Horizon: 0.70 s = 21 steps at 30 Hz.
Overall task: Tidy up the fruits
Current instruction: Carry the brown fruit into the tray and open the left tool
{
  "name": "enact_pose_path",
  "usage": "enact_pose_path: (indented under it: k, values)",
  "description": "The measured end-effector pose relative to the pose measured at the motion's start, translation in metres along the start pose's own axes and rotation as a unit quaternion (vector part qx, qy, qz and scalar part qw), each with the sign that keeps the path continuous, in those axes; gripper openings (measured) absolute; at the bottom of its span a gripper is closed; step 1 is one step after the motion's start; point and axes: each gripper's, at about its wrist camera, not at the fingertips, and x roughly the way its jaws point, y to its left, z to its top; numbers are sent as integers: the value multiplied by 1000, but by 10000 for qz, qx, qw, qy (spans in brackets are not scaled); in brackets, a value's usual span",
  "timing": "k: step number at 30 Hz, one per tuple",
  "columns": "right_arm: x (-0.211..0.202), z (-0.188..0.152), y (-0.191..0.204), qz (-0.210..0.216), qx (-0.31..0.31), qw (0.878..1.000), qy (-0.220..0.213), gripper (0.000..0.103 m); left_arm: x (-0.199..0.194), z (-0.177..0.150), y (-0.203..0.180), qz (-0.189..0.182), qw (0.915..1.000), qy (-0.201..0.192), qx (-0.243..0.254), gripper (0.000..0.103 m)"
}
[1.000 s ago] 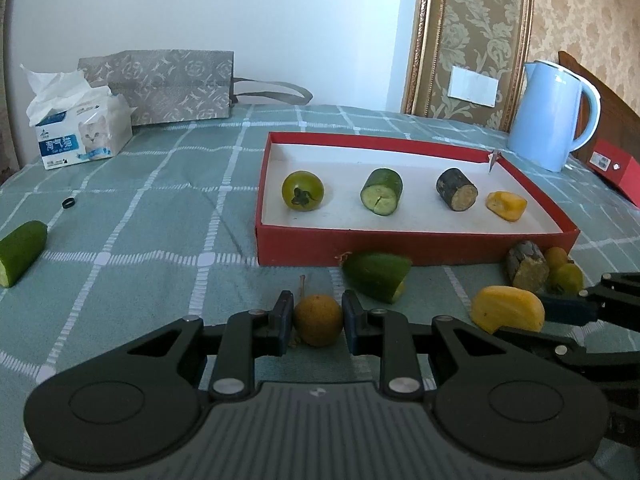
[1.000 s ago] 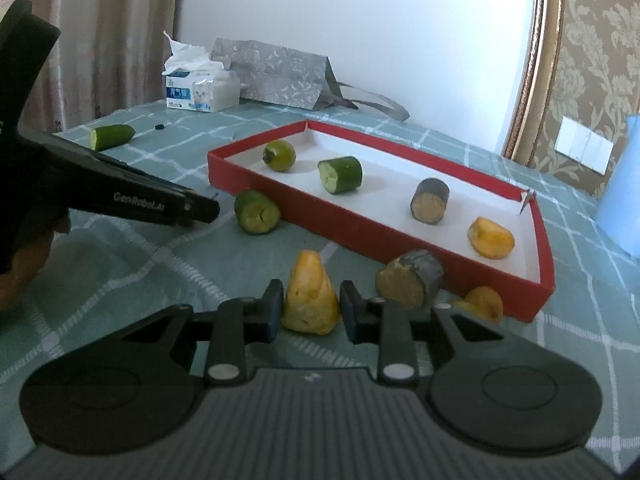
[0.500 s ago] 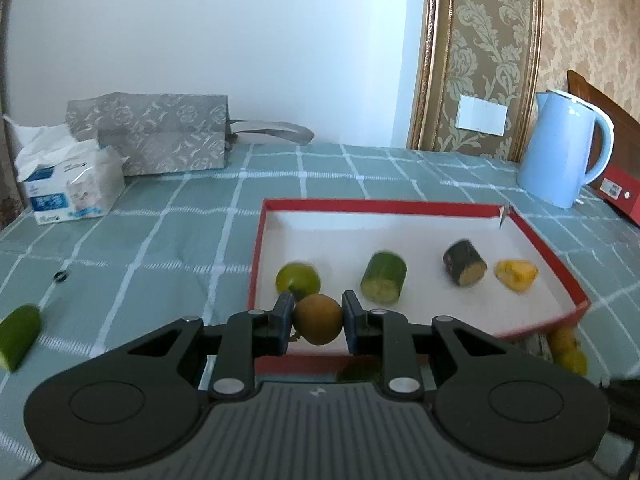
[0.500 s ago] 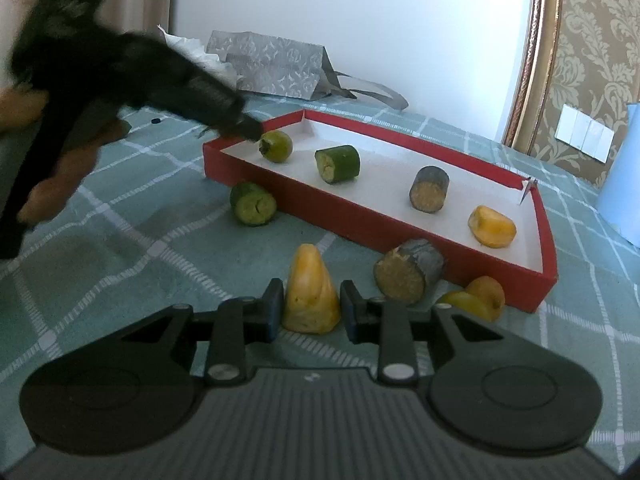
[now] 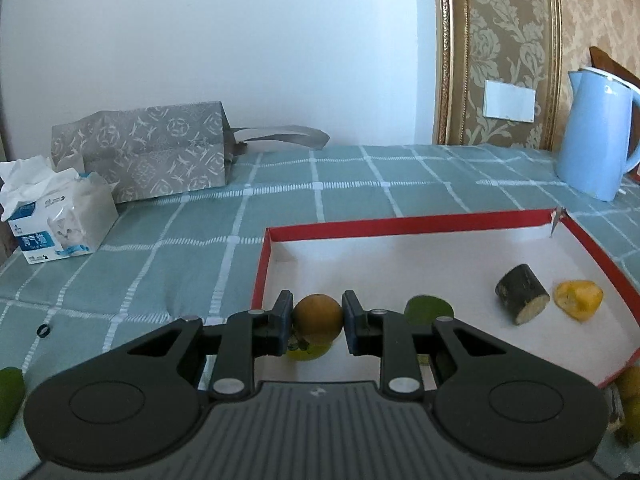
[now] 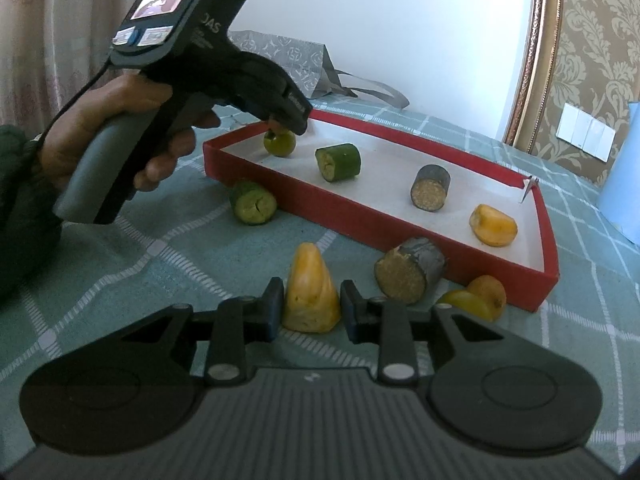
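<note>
My left gripper [image 5: 317,320] is shut on a small round orange fruit [image 5: 317,318], held over the left end of the red tray [image 5: 400,225], just above a round green fruit [image 5: 310,352]. In the right wrist view the left gripper [image 6: 286,122] hangs over that green fruit [image 6: 280,144]. The tray also holds a green cucumber piece [image 6: 339,162], a dark cut piece [image 6: 430,193] and a yellow piece [image 6: 493,225]. My right gripper [image 6: 311,307] is shut on a yellow wedge [image 6: 311,295] that rests on the cloth in front of the tray.
On the green checked cloth before the tray lie a cucumber piece [image 6: 253,208], a dark cut piece [image 6: 409,270] and small yellow fruits [image 6: 478,296]. A tissue pack [image 5: 56,220], grey bag [image 5: 148,156] and blue kettle [image 5: 596,136] stand further back. A person's hand [image 6: 120,132] holds the left gripper.
My left gripper has lifted the orange fruit off the cloth and carried it forward over the tray's left end. The right gripper and its yellow wedge have stayed still.
</note>
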Motion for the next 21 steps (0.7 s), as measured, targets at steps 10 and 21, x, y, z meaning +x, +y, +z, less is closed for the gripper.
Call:
enact_pose_path:
  k: [10,21]
  values:
    - [1,0,0,-1,2,10000,-1,29,8,-4,-3,93,9999,34,72,56]
    - [1,0,-1,-12,-18,10000,-4,29,-28,-17,-1,355,9986,-383,114,64]
